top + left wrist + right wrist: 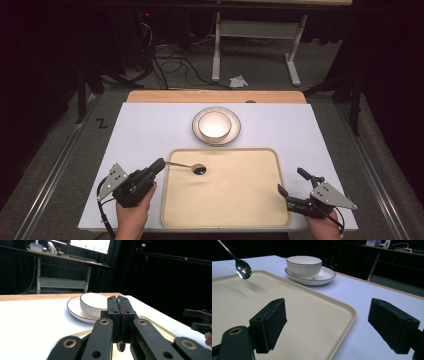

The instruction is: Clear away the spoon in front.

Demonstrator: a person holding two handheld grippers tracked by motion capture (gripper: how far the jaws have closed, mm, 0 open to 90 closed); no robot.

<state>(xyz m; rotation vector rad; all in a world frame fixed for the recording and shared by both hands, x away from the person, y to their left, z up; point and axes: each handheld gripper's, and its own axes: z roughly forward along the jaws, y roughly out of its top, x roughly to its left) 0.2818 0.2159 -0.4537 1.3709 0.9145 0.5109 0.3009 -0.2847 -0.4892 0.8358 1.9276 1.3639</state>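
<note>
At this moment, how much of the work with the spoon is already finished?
Done: the left gripper is shut on the spoon. In hand: the spoon hangs above the tray, not yet resting. Left: setting it down; the bowl on its plate is untouched, and the right gripper waits open.

Left gripper (159, 165) at the tray's (226, 215) near-left corner, jaws closed on the spoon (186, 166) handle. The spoon runs from the jaw tips out over the tray, bowl end farthest from them (just above the tray floor, not touching). Ahead of this gripper, beyond the tray's far rim: bowl (215, 124) in plate (236, 131), both on the table (145, 130). Right gripper (292, 186) at the tray's near-right corner, jaws apart, the rim between them.
</note>
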